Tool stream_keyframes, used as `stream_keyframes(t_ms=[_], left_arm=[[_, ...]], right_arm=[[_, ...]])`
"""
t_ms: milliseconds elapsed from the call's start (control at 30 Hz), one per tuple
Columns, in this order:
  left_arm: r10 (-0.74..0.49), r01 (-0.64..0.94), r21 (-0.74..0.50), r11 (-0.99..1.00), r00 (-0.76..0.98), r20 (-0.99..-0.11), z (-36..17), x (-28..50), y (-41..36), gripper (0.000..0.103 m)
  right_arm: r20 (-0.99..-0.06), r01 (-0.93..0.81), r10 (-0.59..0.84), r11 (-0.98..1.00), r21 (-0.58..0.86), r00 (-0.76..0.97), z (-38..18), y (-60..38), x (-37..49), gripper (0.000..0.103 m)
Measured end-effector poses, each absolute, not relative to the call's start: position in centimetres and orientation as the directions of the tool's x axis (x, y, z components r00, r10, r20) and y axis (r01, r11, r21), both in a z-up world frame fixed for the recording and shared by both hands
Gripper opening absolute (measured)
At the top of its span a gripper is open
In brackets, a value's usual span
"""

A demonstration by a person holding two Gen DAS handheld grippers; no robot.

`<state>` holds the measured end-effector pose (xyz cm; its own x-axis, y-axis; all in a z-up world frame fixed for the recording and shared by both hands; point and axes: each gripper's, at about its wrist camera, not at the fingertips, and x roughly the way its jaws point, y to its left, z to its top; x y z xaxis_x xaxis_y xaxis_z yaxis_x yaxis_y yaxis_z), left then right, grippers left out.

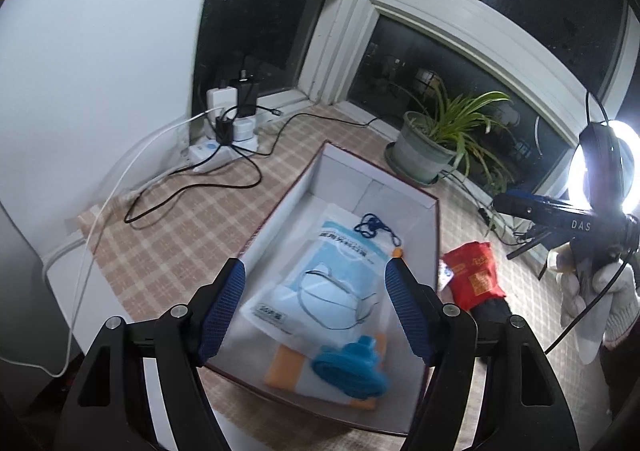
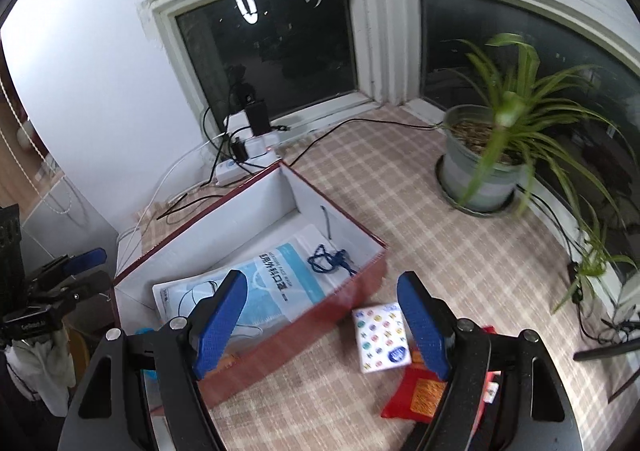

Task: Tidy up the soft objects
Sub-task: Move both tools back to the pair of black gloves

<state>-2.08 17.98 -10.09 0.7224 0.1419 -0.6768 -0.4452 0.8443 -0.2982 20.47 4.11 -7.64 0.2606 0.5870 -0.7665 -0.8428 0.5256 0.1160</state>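
A red box with a white inside [image 1: 434, 235] [image 2: 340, 305] stands on the checked cloth. In it lie a pack of blue face masks [image 1: 320, 291] [image 2: 272, 283], a dark blue cord [image 1: 372, 227] [image 2: 330, 259], a blue soft thing [image 1: 352, 369] and an orange-and-white cloth [image 1: 280, 367]. My left gripper [image 1: 316, 311] is open and empty above the box's near end. My right gripper [image 2: 322, 323] is open and empty above the box's right wall. A white dotted tissue pack [image 2: 380, 337] and a red packet [image 2: 416, 395] [image 1: 474, 275] lie on the cloth right of the box.
A potted spider plant [image 1: 424, 147] [image 2: 484, 167] stands by the window. A power strip with chargers and cables [image 1: 232, 131] [image 2: 248, 155] lies at the back left. A ring light on a stand [image 1: 600, 171] is at the right.
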Motion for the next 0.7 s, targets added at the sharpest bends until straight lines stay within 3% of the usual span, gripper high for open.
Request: stream_keyframes(t_ms=[467, 700], left_arm=[[-0.027, -0.261, -0.36, 0.896, 0.777, -0.629, -9.1, 1.0, 11.0, 0.073], [-0.161, -0.155, -0.405, 0.901, 0.748, -0.644, -10.7, 3.9, 6.3, 0.073]], right_arm=[[-0.693, -0.717, 0.601, 0.675, 0.175, 0.397, -6.5, -9.0, 22.6, 0.074], [-0.725, -0.631, 0.556, 0.745, 0.218, 0.406, -8.3, -14.8, 24.3, 0.075]])
